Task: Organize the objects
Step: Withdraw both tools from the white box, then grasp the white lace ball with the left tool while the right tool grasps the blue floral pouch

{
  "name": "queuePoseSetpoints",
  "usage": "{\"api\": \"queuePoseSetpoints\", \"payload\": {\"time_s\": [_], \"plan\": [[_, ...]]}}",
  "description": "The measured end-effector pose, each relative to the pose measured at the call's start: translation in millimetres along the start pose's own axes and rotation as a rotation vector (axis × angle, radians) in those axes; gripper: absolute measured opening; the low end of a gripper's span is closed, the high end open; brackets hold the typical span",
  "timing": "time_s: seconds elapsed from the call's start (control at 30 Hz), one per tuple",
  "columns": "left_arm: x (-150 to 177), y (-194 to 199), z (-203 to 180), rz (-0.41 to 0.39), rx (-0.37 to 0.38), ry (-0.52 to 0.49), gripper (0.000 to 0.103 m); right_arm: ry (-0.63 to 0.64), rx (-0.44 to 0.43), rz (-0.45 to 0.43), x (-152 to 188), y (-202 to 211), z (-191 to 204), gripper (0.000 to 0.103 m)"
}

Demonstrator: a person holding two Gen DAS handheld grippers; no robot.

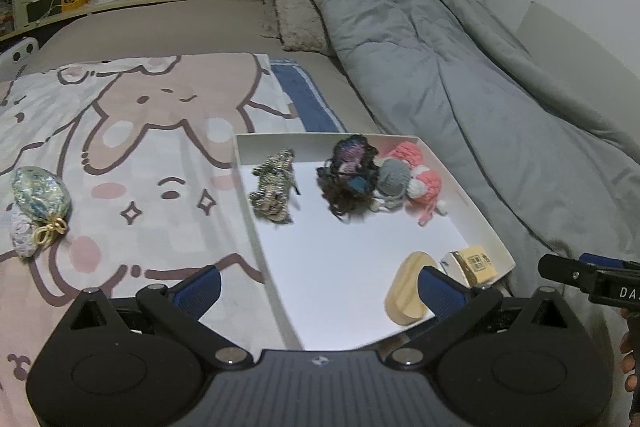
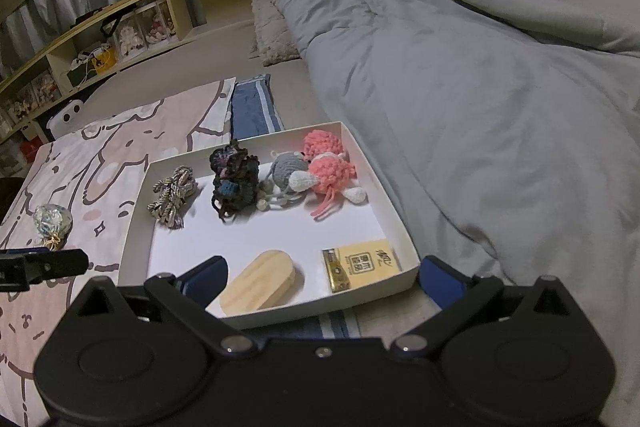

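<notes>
While both my grippers hover over the near edge of the bed, the shallow white cardboard box (image 2: 404,259) lies in front of them on the grey-brown sheet, beside the pink cartoon-rabbit printed cloth (image 1: 132,155). My right gripper (image 2: 322,277) has its blue-padded jaws spread as wide as they go, with nothing pressed between them; the near wall of the box sits in the gap. My left gripper (image 1: 320,287) is also spread wide and grips nothing, its fingers framing the box's near left corner.

Inside the box, along the far side, I see a grey-and-gold braided cord bundle (image 2: 172,197), a dark multicoloured yarn scrunchie (image 2: 234,181), a small grey crocheted figure (image 2: 286,173) and a pink-and-white crocheted toy (image 2: 330,167), the last three touching one another. Near the front wall lie an oval pale wooden block (image 2: 260,283) and a flat yellow packet with printed characters (image 2: 366,263), just beside each other.

Out on the printed cloth, well apart from the box, rest a shiny blue-green drawstring pouch with a gold cord (image 1: 40,197) and a small whitish knitted piece (image 1: 24,235) touching it. A rumpled grey quilt (image 2: 480,87) covers the right side of the bed.
</notes>
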State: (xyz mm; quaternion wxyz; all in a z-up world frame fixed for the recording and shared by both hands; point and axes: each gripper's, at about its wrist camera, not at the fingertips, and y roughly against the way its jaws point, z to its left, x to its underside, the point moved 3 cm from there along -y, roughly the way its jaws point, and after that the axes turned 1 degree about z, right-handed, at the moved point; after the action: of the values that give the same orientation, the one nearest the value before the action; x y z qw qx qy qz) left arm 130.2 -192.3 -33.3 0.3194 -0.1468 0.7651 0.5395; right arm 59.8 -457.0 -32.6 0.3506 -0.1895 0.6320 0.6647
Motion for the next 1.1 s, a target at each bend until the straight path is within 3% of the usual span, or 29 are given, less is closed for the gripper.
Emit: {"api": "queuePoseSetpoints", "payload": {"time_s": [0.83,1.1], "plan": [[-22,46,146,-0.093,-0.207,0.086,0.103,0.098,-0.177,-0.044,-34,-47,145,0.103],[-20,56,189,-0.112,-0.235,0.156,0.103,0.129,-0.235,-0.037,-37,-62,194,0.103]]}}
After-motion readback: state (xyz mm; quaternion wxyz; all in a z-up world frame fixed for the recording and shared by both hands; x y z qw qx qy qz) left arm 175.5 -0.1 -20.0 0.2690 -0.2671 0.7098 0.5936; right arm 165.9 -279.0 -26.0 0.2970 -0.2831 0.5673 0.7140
